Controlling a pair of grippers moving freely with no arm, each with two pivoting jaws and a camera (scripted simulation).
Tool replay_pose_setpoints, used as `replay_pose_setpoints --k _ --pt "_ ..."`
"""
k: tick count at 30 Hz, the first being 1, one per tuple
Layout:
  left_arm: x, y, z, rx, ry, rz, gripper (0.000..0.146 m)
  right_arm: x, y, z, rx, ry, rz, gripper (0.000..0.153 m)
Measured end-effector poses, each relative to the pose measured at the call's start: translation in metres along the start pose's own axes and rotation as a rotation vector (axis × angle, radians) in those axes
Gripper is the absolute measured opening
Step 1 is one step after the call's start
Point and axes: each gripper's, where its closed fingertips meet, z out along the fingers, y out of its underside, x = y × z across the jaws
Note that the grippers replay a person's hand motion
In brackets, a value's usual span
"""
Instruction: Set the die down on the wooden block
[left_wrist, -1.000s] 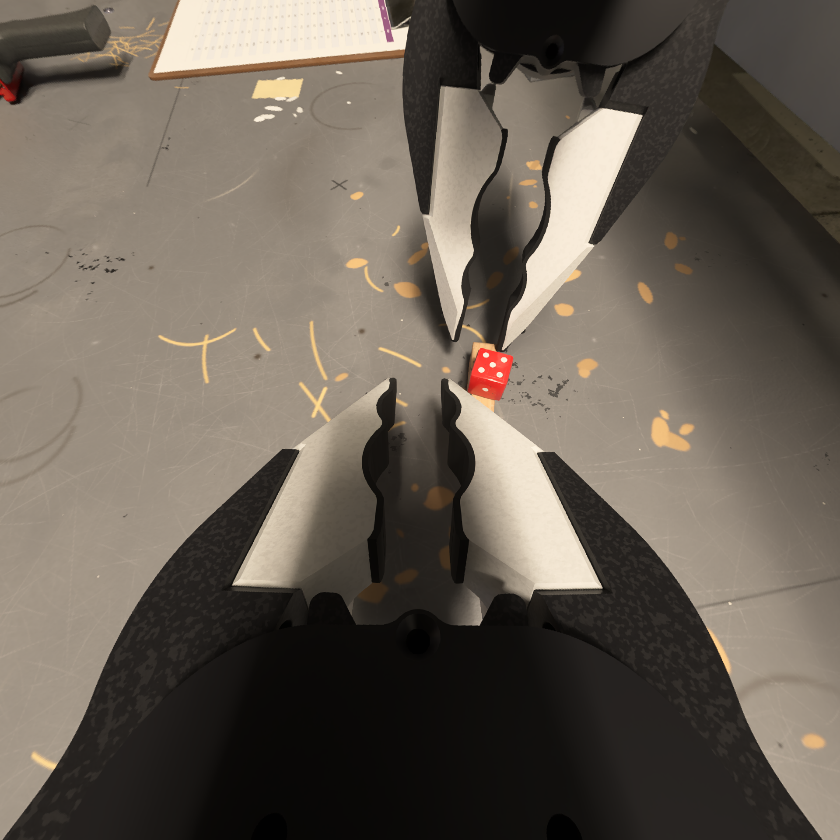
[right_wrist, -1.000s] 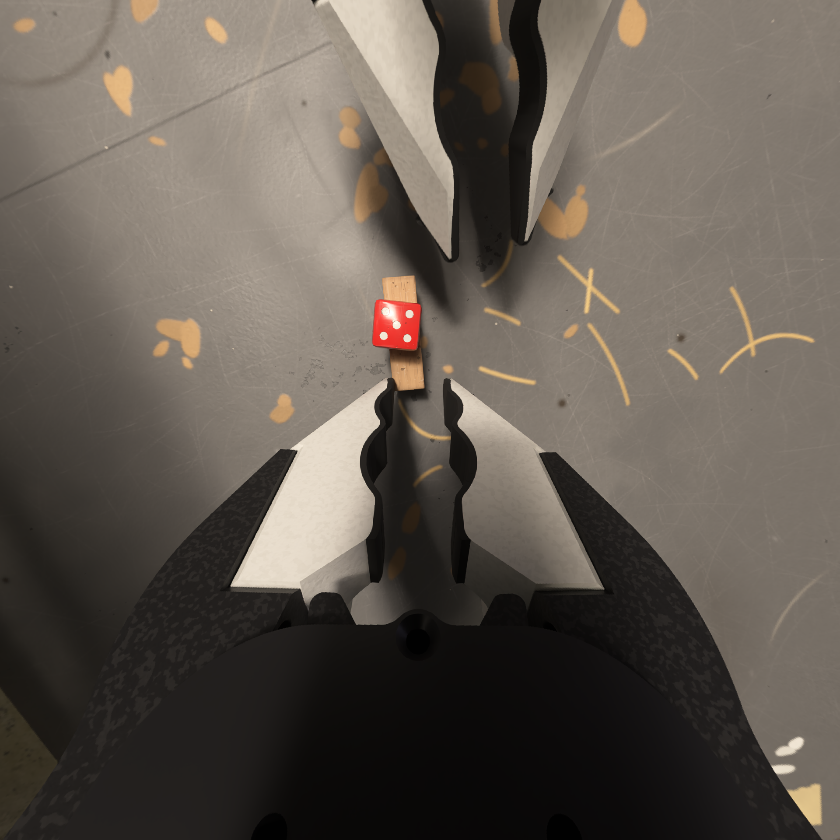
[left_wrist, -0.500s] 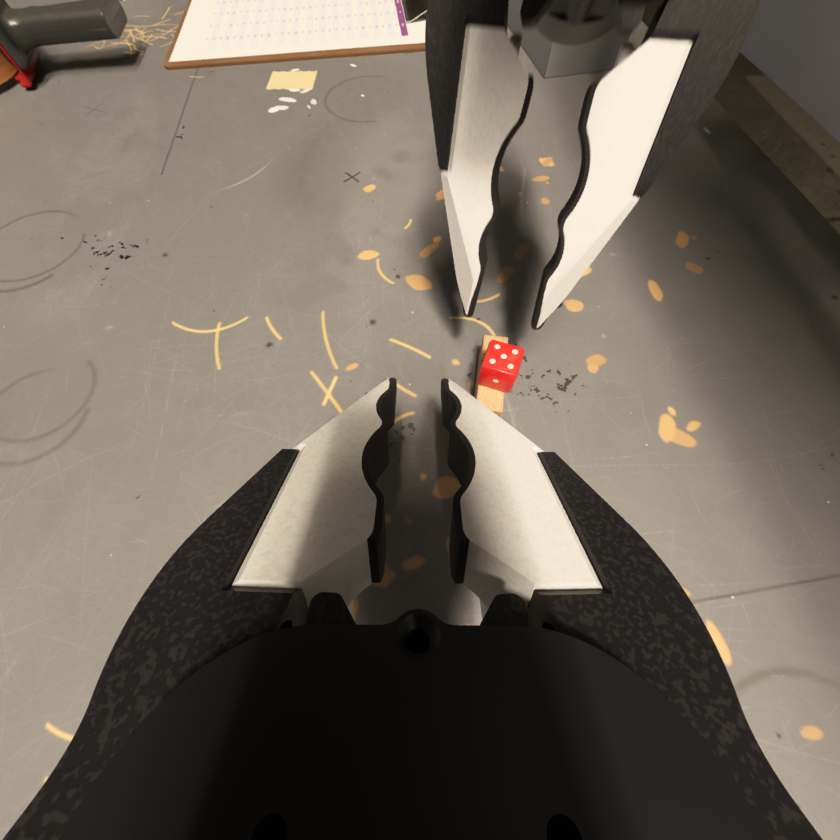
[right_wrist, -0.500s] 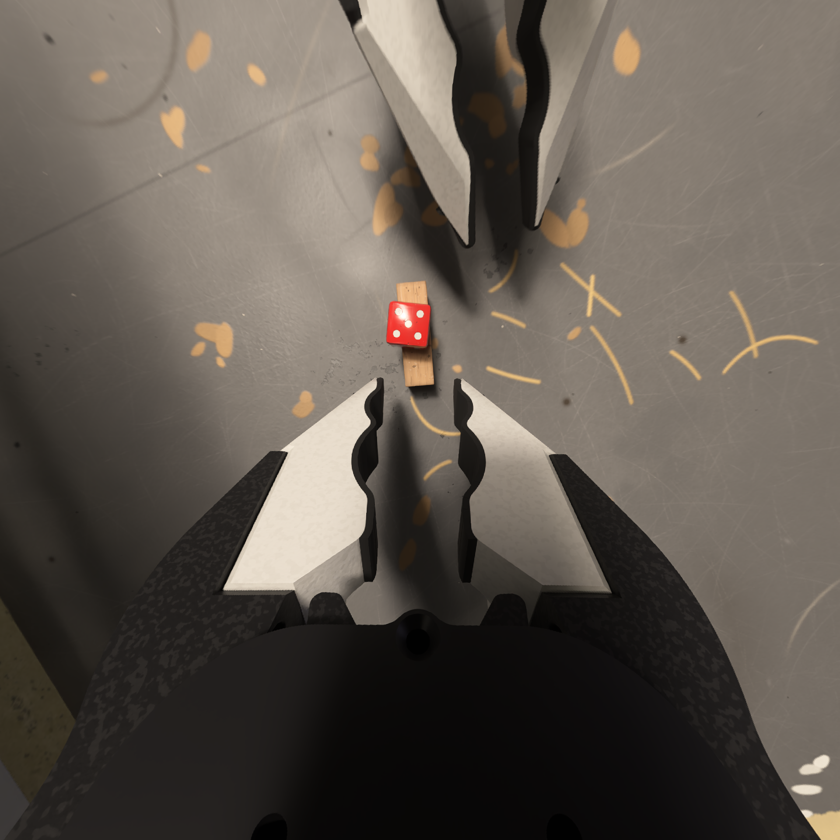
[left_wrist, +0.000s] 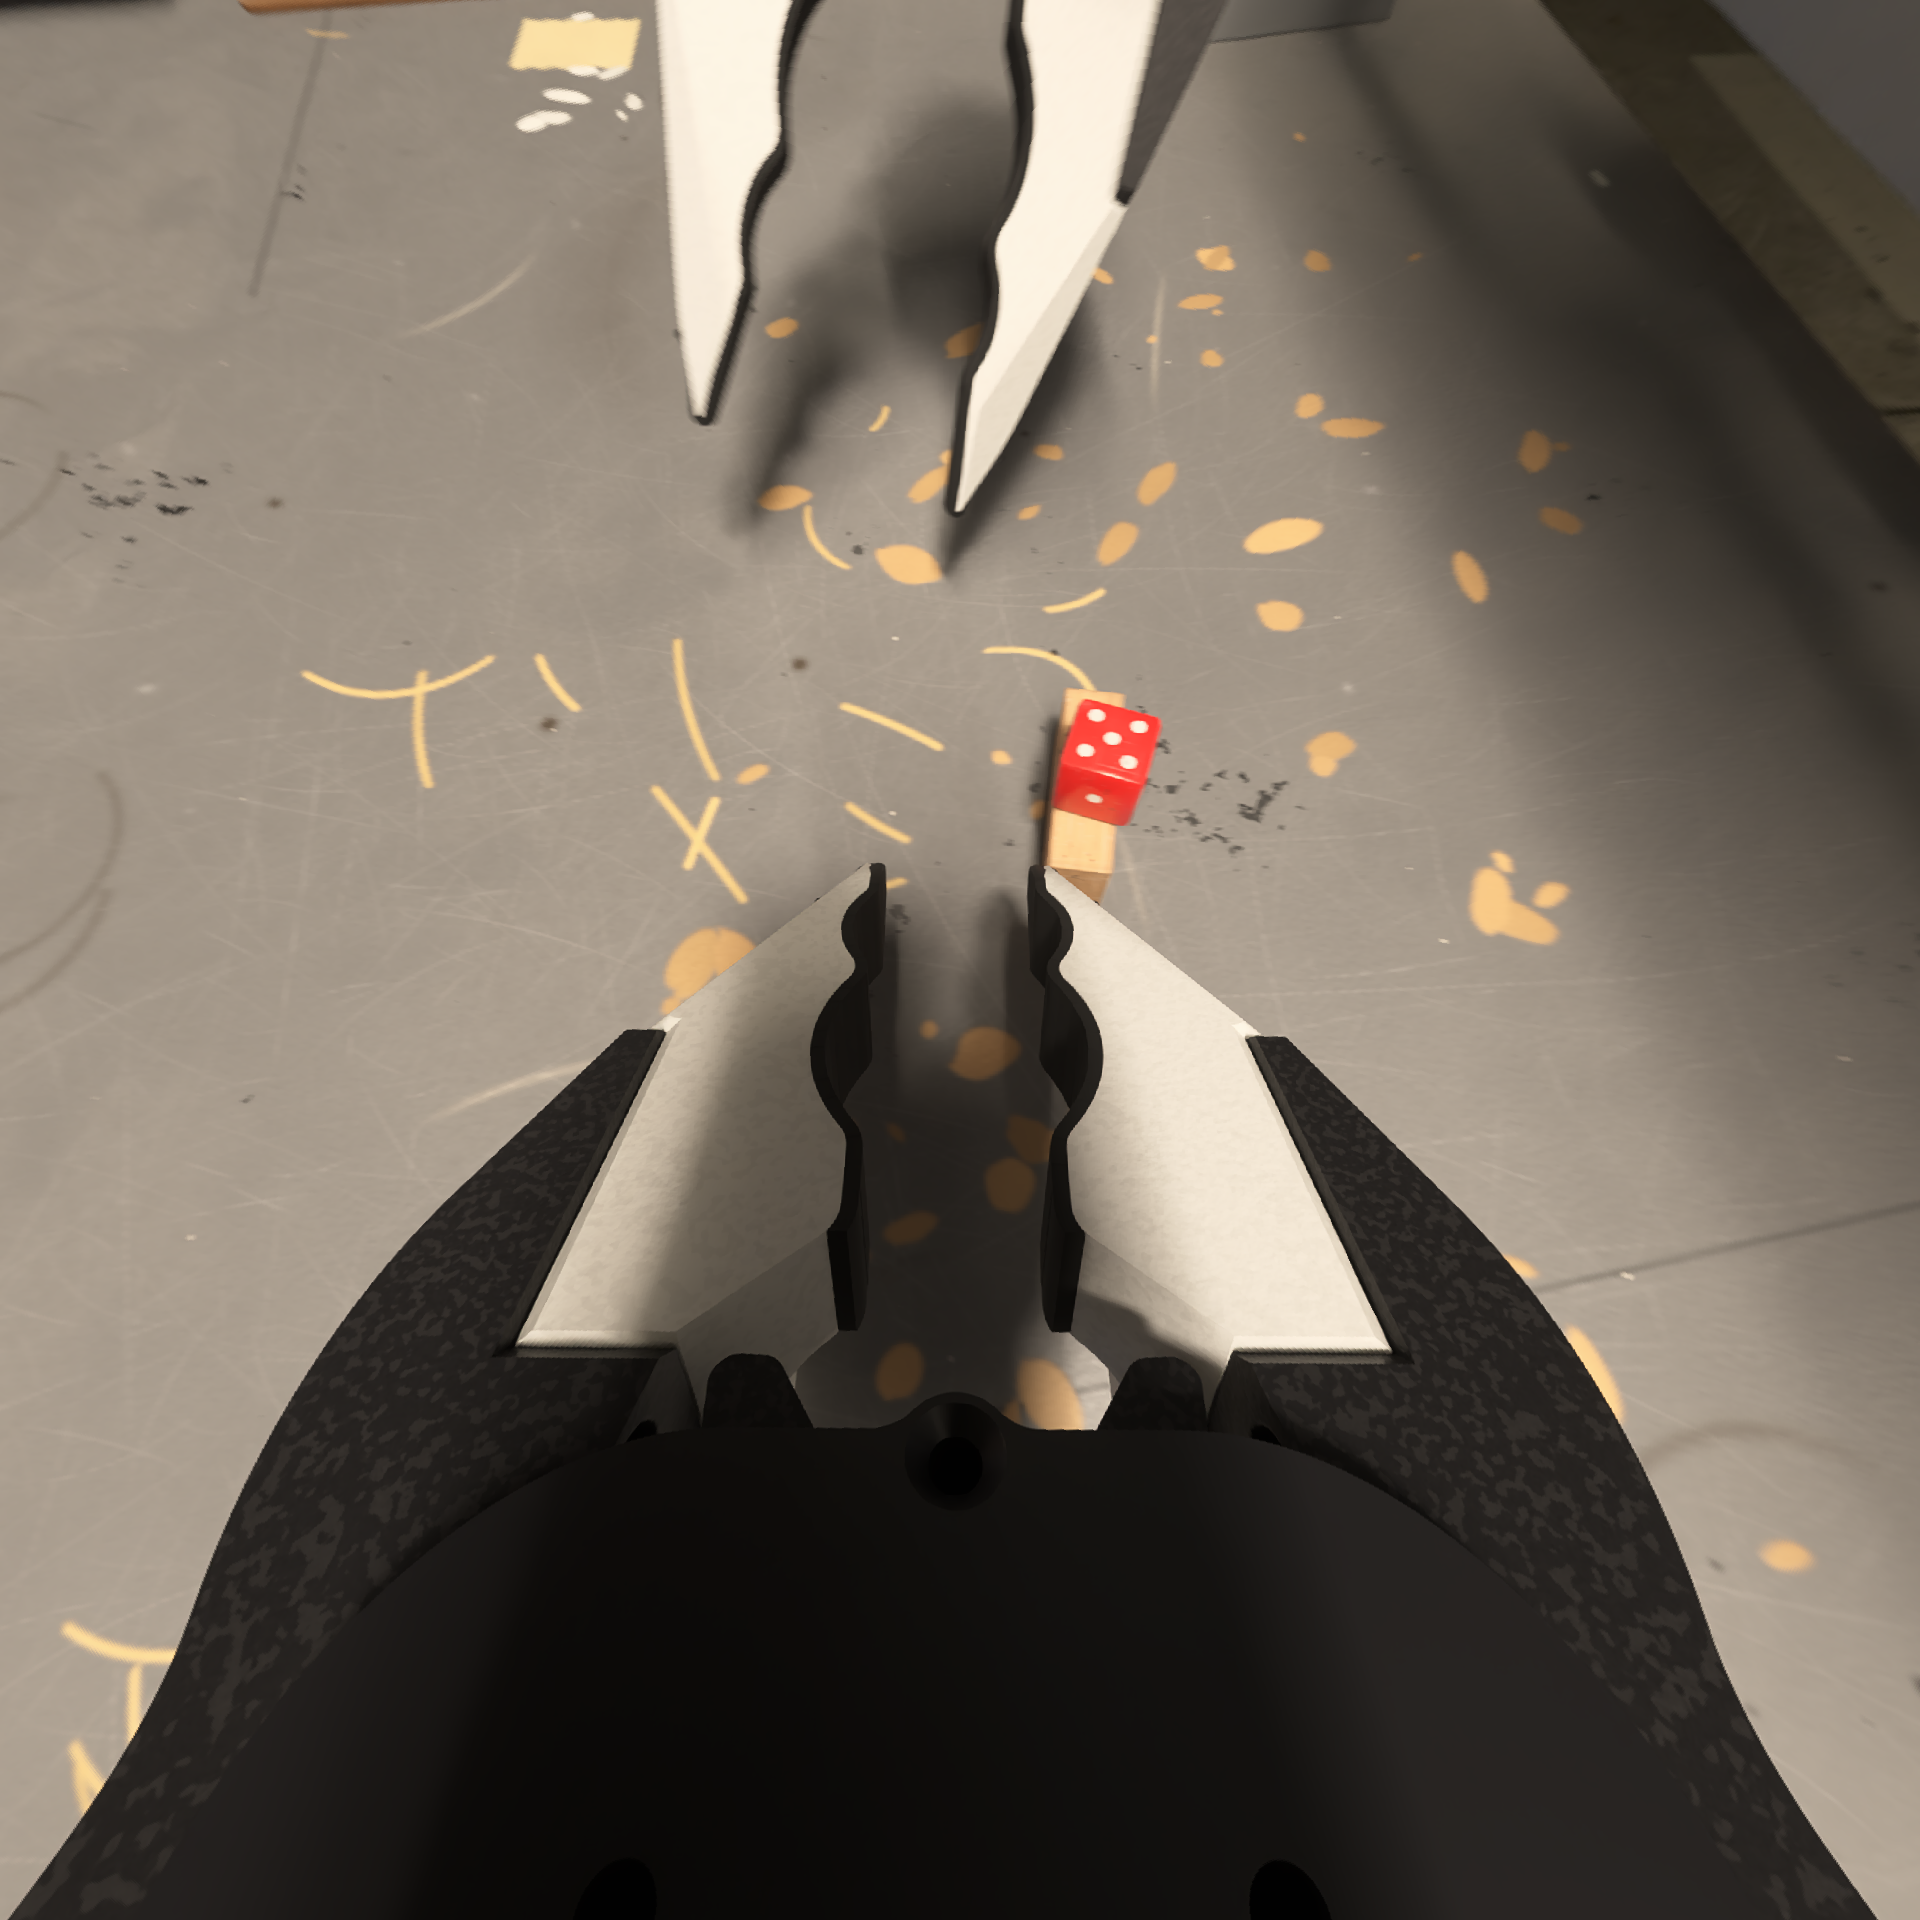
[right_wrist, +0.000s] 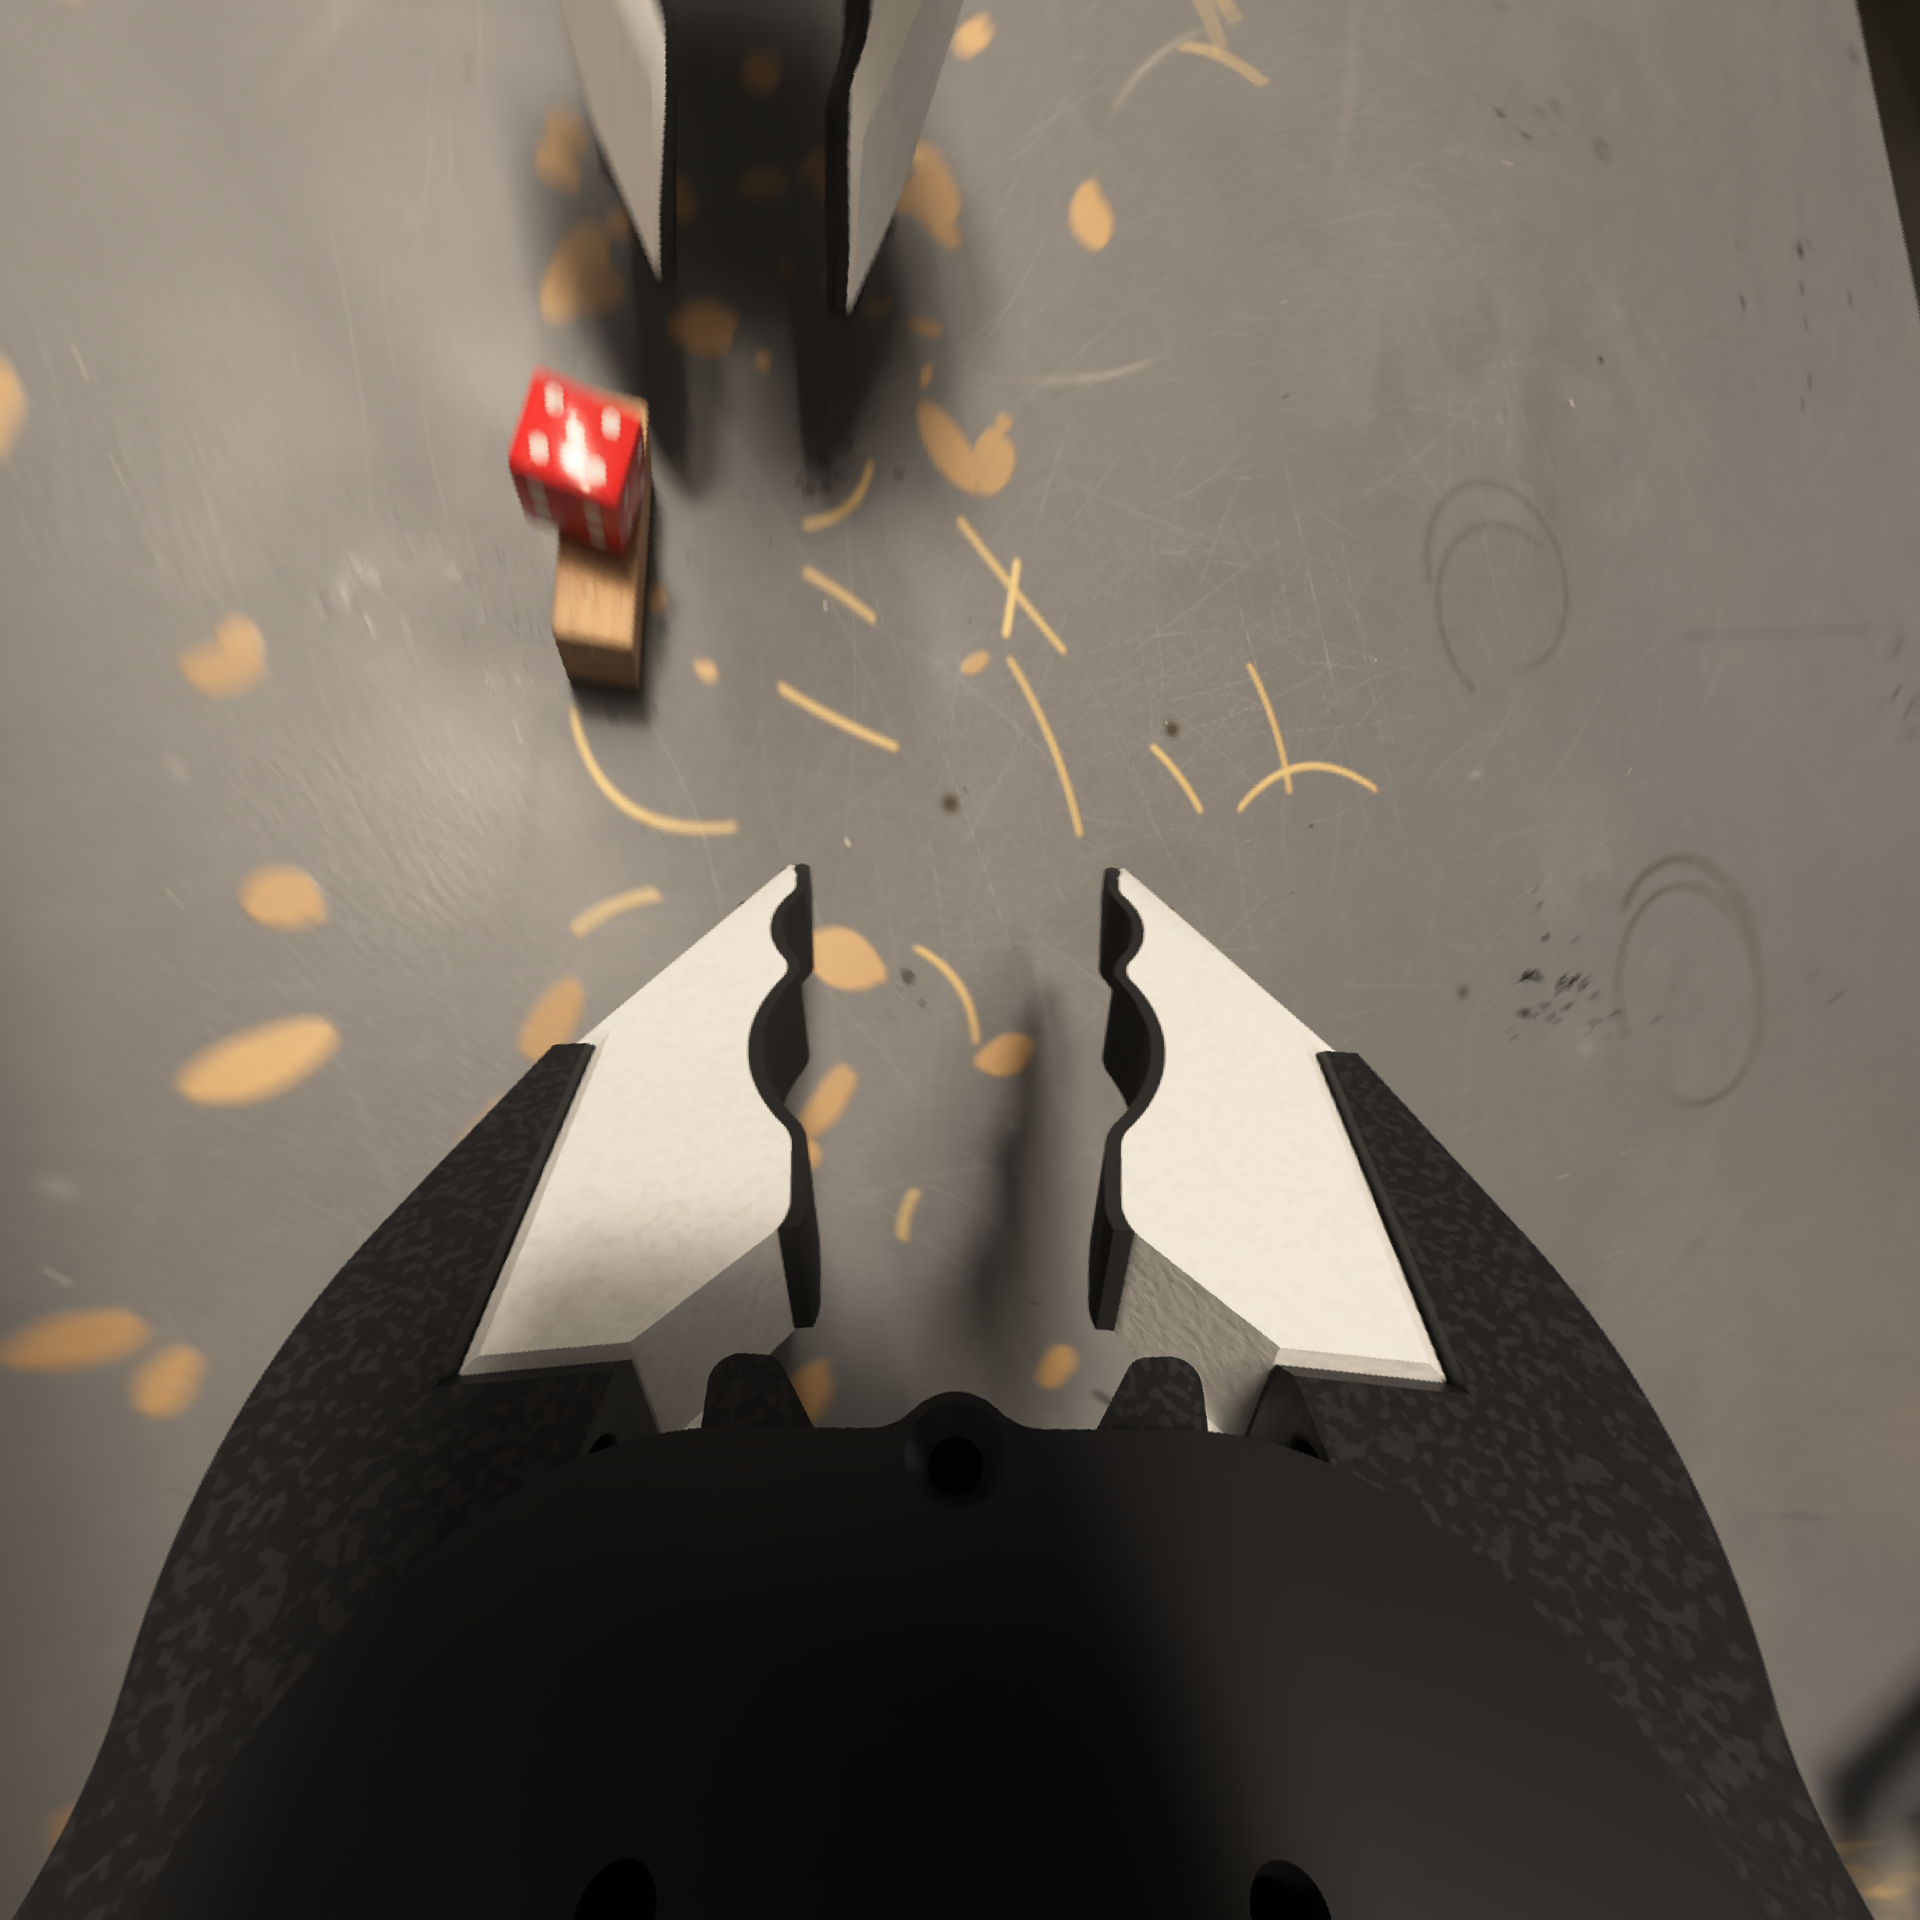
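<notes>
Hanging over the bench (left_wrist: 312, 1039) w/ nothing held, the left gripper (left_wrist: 956, 883) shows a narrow gap between its fingers, while the right gripper (right_wrist: 954, 883) is spread wider, also empty. The die (left_wrist: 1104, 762) sits on the block (left_wrist: 1081, 860), just ahead-right of the left tips and apart from both grippers. Judging by that, placement looks done; die overhangs one edge a bit, so a nudge could tip it.

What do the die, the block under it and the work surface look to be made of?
Die: glossy red, probably plastic, with white pips and a bright highlight. Block: pale bare wood with faint grain, matte. Work surface: grey, scratched and scuffed, dull sheen; painted metal or laminate, unclear which.
</notes>
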Motion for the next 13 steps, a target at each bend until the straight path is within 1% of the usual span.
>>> replay_pose_setpoints --k 2,4,7,10,13 --pt "0.007 0.000 -0.003 -0.006 0.031 -0.027 0.029 0.004 0.007 0.004 -0.039 -0.016 -0.147 0.066" --pt "0.011 0.003 -0.006 -0.021 0.034 -0.052 0.032 0.009 0.007 0.007 -0.077 -0.067 -0.305 0.077" --pt "0.016 0.005 -0.010 -0.042 0.008 -0.090 0.033 0.016 -0.002 0.012 -0.137 -0.202 -0.554 0.090" --pt "0.022 0.000 -0.017 -0.002 -0.034 -0.141 0.031 0.020 -0.016 0.022 -0.177 -0.338 -0.794 0.096" --pt "0.024 -0.001 -0.023 0.034 -0.087 -0.189 0.031 0.017 -0.023 0.033 -0.191 -0.473 -0.935 0.101"
